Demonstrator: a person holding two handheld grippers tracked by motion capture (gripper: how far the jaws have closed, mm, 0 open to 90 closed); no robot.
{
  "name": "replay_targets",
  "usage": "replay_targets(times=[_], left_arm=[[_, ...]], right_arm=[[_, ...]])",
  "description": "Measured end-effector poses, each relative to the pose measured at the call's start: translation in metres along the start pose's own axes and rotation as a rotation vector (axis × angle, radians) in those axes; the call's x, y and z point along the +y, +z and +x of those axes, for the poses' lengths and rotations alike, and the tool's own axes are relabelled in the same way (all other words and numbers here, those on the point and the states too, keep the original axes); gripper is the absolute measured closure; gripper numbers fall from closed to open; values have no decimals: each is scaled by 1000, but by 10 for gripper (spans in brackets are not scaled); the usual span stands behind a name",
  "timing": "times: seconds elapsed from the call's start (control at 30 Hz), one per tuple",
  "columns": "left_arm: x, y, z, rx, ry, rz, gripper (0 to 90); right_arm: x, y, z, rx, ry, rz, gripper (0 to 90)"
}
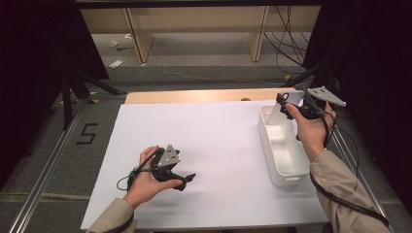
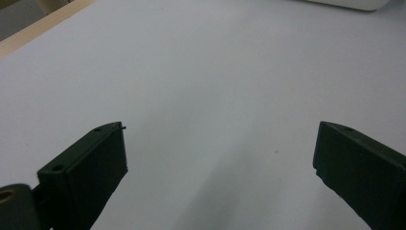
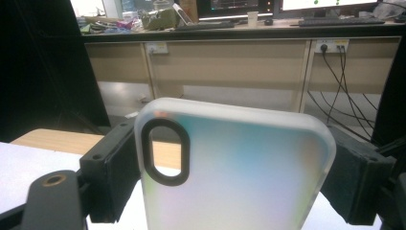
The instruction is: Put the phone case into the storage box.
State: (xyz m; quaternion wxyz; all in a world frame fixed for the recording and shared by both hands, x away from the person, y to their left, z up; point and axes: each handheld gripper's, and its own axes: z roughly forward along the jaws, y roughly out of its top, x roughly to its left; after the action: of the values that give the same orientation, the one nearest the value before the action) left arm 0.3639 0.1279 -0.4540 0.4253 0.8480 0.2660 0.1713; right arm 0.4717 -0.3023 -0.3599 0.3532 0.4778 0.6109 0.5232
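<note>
Left claw [image 1: 188,178] released over mat; right claw [image 3: 230,167] grasping one phone case [image 3: 234,167] above one bin [image 1: 284,160].

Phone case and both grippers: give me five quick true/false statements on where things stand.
1. The right gripper grips the phone case across its two long edges. True.
2. The phone case lies flat on the white sheet. False: in the high view it is held up over the far end of the white bin.
3. The left gripper is shut on a pen. False: its jaws stand wide apart with nothing between them, just bare sheet.
4. The case's camera cutout is an empty oval opening with a dark rim. True.
5. The left gripper is inside the bin. False: the high view shows it over the sheet near the front left, well away from the bin.
</note>
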Motion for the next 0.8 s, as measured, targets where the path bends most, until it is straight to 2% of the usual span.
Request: replay_targets(times=[0.8], left_arm=[[1,0,0,4,6,2,38]], right_arm=[[0,8,-3,-16,-3,0,182]])
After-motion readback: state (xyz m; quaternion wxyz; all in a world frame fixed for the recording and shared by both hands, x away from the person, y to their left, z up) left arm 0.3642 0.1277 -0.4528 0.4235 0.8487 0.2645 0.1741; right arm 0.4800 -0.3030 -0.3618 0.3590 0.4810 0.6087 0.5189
